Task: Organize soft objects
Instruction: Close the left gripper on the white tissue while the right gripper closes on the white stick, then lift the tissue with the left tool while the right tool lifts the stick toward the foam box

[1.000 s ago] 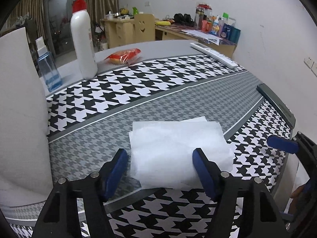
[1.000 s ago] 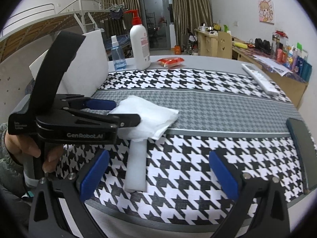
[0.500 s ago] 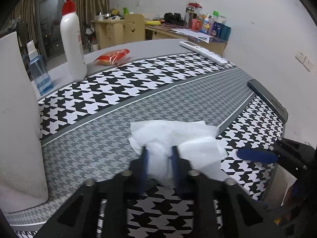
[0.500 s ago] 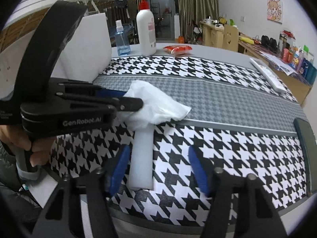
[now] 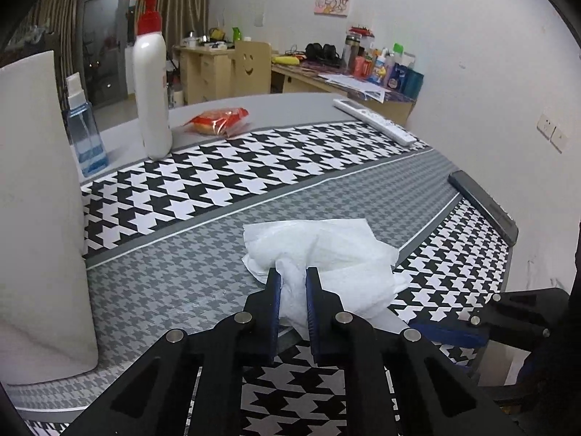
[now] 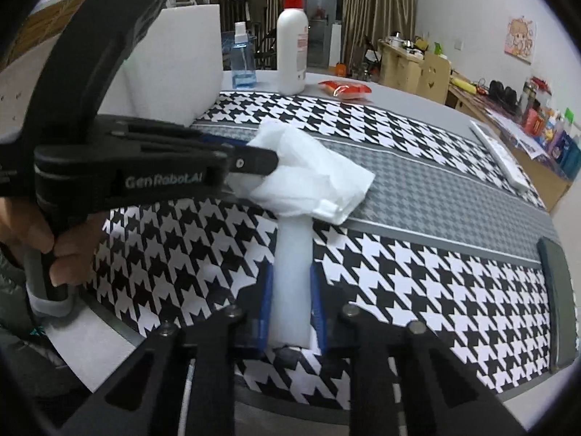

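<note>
On the houndstooth cloth (image 5: 225,181), left gripper (image 5: 292,279) jaws pinch crumpled tissue (image 5: 326,250); right gripper (image 6: 290,283) jaws, just closing, clamp foam strip (image 6: 292,254), far end tissue-hidden.

White tissue (image 5: 326,254) on black-and-white houndstooth cloth (image 5: 236,170); blue fingers (image 5: 275,301).

A thin white tissue (image 5: 326,254) lies crumpled on the grey houndstooth band of the table, its near edge bunched up and lifted, its far part spread loosely flat. Just nearer, on the black-and-white check, a long white foam strip (image 6: 293,265) lies flat, its far end tucked under the tissue's near-right edge.
</note>
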`<state>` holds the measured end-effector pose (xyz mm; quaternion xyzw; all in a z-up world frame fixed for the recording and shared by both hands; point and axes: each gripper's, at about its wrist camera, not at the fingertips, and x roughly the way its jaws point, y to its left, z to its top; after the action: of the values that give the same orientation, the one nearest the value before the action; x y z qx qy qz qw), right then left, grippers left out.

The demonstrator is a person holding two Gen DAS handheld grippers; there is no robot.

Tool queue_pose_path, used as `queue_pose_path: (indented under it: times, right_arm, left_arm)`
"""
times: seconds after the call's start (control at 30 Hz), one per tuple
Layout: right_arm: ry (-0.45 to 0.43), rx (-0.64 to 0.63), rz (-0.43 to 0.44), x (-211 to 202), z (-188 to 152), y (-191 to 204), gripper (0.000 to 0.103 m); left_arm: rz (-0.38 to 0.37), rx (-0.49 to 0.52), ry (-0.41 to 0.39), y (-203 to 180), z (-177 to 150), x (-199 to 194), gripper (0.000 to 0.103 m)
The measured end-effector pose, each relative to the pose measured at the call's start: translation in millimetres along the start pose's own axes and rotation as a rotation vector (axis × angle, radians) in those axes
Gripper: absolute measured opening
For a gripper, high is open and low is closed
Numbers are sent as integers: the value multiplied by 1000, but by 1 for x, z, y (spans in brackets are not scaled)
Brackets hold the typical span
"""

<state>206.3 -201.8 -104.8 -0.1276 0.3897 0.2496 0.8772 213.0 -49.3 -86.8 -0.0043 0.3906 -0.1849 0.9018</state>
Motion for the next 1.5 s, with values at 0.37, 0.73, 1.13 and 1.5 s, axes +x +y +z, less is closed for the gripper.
queue_pose_path:
  times: [0.37,0.73,1.13,1.5]
  right_arm:
    - [-50,33,-10,-18,0,-6,21]
    - [-87,67,-16,-27,5,-17,21]
    - [-134,79,-7,-37,16,-20,21]
    - [-156,90,1,-43,21,-19,21]
  left_arm:
    - [53,0,-82,3,5,-28,14]
    - [123,0,-131,5,7,-53,14]
    - [173,1,-137,6,1,-67,14]
    - [186,-7,-148,8,-6,-78,14]
